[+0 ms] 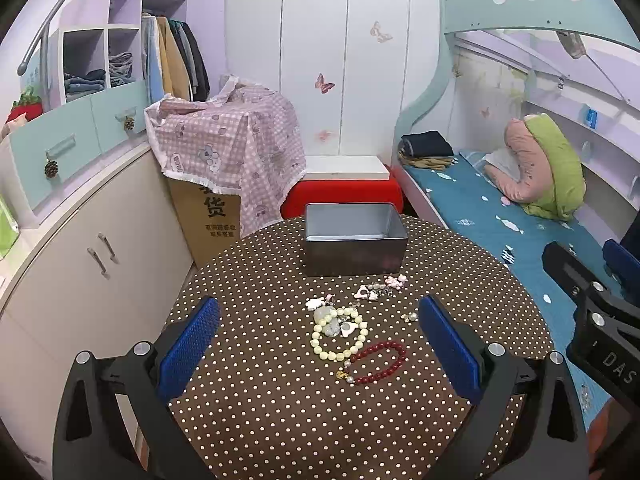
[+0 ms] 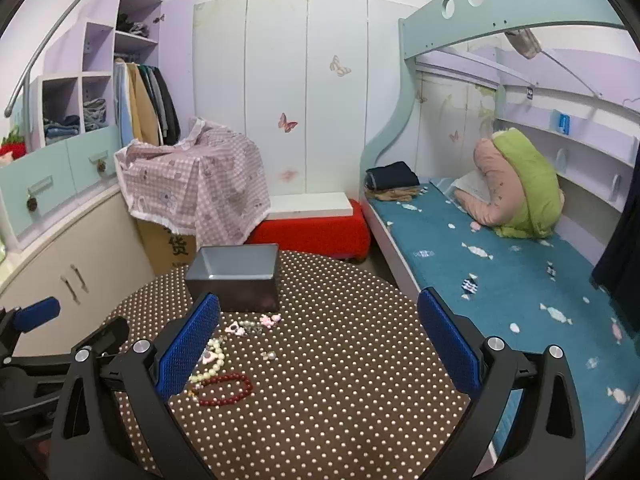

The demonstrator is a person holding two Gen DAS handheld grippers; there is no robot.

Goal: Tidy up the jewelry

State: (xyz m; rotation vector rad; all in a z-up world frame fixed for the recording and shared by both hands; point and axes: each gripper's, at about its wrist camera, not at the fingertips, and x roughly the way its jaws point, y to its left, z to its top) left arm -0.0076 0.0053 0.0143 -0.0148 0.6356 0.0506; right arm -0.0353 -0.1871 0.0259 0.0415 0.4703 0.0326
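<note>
A grey metal box stands open at the far side of a round table with a brown polka-dot cloth. In front of it lie a cream bead bracelet, a red bead bracelet, pink and white charms and small earrings. My left gripper is open, its fingers either side of the bracelets, above the table. My right gripper is open and empty, right of the jewelry; the box and red bracelet show at its left.
A bed with a blue sheet runs along the right. A red stool and a cardboard box under a pink checked cloth stand behind the table. Cabinets line the left.
</note>
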